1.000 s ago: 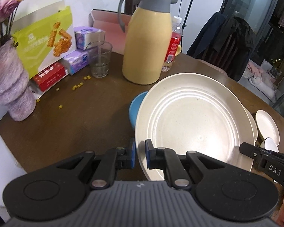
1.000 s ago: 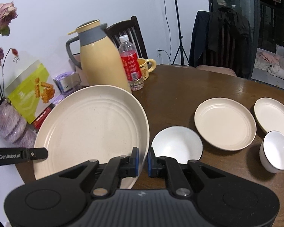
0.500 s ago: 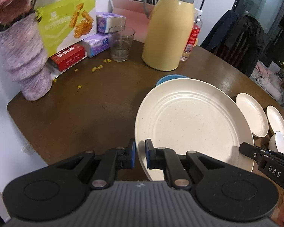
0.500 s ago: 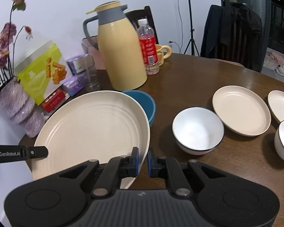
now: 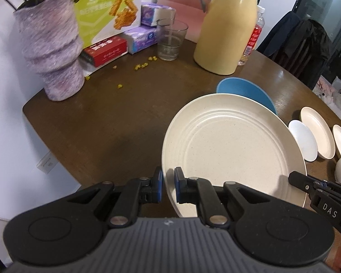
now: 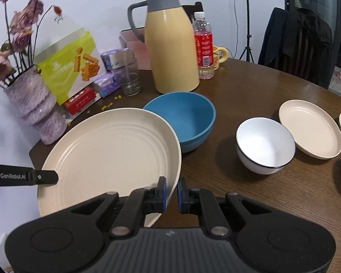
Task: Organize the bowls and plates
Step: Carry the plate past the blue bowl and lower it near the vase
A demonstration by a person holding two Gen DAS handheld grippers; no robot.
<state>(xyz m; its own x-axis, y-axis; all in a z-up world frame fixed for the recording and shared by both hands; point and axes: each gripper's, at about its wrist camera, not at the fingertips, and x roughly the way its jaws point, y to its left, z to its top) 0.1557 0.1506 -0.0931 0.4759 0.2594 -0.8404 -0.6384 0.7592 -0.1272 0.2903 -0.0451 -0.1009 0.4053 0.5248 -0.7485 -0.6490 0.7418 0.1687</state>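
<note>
**Large plate lowered toward tabletop's left edge**

Large plate (image 6: 109, 157), carried lower than a second ago, hangs above the tabletop (image 5: 102, 118) near its left edge, overlapping the blue bowl (image 6: 184, 116). Left gripper (image 5: 168, 187) and right gripper (image 6: 171, 192) each pinch its rim. Set-down appears imminent.

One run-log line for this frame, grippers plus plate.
left hand-held gripper: shut on large cream plate rim | right hand-held gripper: shut on opposite rim | plate: held over table, near blue bowl
</note>
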